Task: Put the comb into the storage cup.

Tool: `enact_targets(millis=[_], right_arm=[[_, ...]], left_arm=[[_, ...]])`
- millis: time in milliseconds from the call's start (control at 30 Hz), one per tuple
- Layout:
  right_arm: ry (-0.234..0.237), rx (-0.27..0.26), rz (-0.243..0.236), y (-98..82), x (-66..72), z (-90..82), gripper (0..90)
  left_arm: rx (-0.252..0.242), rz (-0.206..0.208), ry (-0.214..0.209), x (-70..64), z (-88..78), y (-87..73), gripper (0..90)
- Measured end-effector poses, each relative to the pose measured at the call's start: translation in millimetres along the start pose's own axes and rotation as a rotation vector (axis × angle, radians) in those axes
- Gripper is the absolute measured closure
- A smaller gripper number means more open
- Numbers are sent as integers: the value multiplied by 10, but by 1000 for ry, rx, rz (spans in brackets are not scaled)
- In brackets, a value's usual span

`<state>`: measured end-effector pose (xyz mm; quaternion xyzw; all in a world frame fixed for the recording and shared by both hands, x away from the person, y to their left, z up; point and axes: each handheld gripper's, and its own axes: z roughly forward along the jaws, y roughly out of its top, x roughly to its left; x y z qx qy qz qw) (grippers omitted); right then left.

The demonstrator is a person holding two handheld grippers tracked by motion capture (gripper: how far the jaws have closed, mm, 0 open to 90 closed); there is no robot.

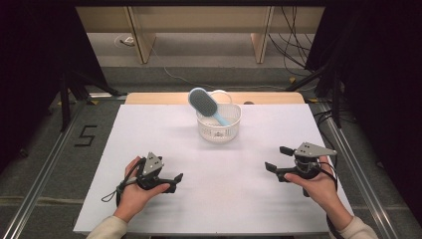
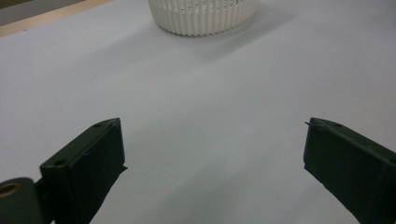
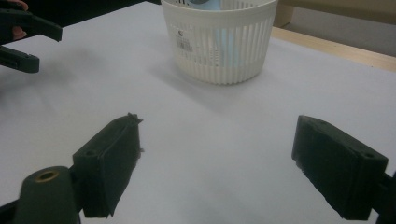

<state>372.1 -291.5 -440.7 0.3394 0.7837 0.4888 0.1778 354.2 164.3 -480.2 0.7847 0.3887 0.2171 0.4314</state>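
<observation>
A white slatted basket [image 1: 219, 132] stands at the far middle of the white table [image 1: 149, 129]. A light blue hairbrush [image 1: 203, 102] leans in it, handle down and bristle head sticking up over the rim. My left gripper [image 1: 175, 182] rests low at the near left, open and empty, its jaws pointing right. My right gripper [image 1: 275, 158] is held at the near right, open and empty, jaws pointing left. In the left gripper view the jaws [image 2: 212, 126] spread wide with the basket [image 2: 205, 18] far ahead. The right gripper view shows its jaws [image 3: 217, 121] apart, the basket [image 3: 219, 51] and the hairbrush [image 3: 208, 3] inside it.
The left gripper [image 3: 49, 50] appears at the top left of the right gripper view. A wooden strip [image 1: 149, 98] runs along the table's far edge. Metal rails [image 1: 47, 159] flank the table, and cables [image 1: 293, 45] lie on the floor behind.
</observation>
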Motion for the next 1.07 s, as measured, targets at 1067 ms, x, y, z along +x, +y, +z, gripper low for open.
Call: enact_targets(millis=[1067], right_arm=[[-26,-10,-15,-193,40,-131,167]], left_arm=[[0,7,0,-4,2,8,48]])
